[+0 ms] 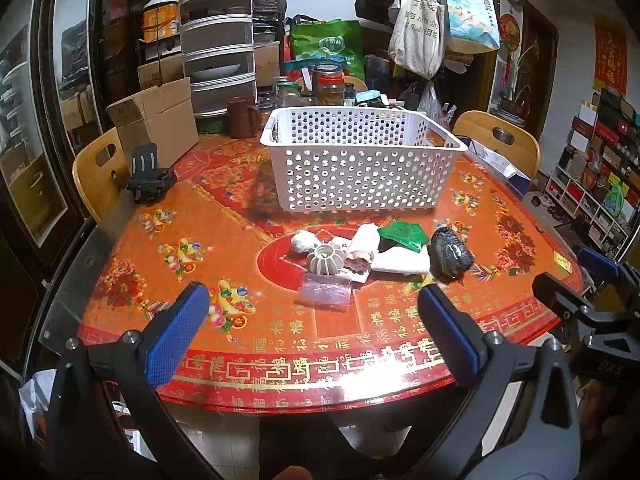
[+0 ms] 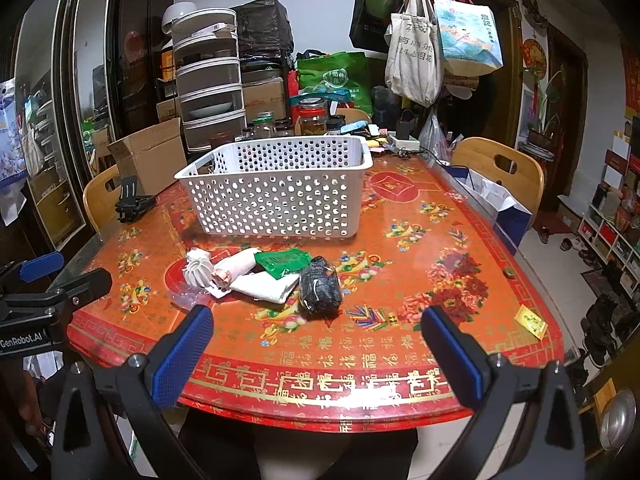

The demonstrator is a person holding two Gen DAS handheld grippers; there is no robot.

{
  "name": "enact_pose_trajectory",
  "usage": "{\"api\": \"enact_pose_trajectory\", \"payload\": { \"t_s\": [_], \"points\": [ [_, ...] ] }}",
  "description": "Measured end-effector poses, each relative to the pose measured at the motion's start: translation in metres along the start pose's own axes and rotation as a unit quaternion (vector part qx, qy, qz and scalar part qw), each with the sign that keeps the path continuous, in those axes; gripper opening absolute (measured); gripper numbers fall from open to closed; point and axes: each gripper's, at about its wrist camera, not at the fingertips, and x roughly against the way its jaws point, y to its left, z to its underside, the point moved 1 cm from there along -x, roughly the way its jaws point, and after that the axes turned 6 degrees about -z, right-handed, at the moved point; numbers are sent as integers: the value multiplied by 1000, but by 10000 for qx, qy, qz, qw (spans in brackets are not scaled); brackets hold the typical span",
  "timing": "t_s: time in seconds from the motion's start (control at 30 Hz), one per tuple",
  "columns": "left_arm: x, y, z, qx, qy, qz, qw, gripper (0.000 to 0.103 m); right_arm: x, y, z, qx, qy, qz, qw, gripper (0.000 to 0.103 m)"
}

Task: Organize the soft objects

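Grippers, left (image 1: 314, 326) and right (image 2: 318, 344), jaws spread, holding nothing; basket (image 1: 362, 160) beyond.

This is a lived-in home, most likely its dining room. A round table under a red and orange festive printed cloth (image 1: 208, 216) stands among pale bentwood wooden chairs (image 2: 500, 168). Glass food jars with lids (image 1: 330, 88) and a brown ceramic mug (image 1: 242, 116) crowd its far edge, beside a stacked tower of grey plastic dish covers (image 1: 218, 40). Canvas and printed tote bags (image 2: 416, 60) hang from a wooden coat stand. An open white cubby shelf packed with boxes (image 1: 596, 184) lines the right wall, with shoes on the tiled floor (image 2: 600, 320) below. A red paper wall scroll with gold characters (image 1: 610, 56) hangs above.
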Motion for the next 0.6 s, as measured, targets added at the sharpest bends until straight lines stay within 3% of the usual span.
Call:
{"api": "enact_pose_trajectory", "payload": {
  "t_s": [0.6],
  "points": [
    [1,0,-1,11,-2,3,10000,103,0,-1,0,3,-6,11,10000,103]
  ]
}}
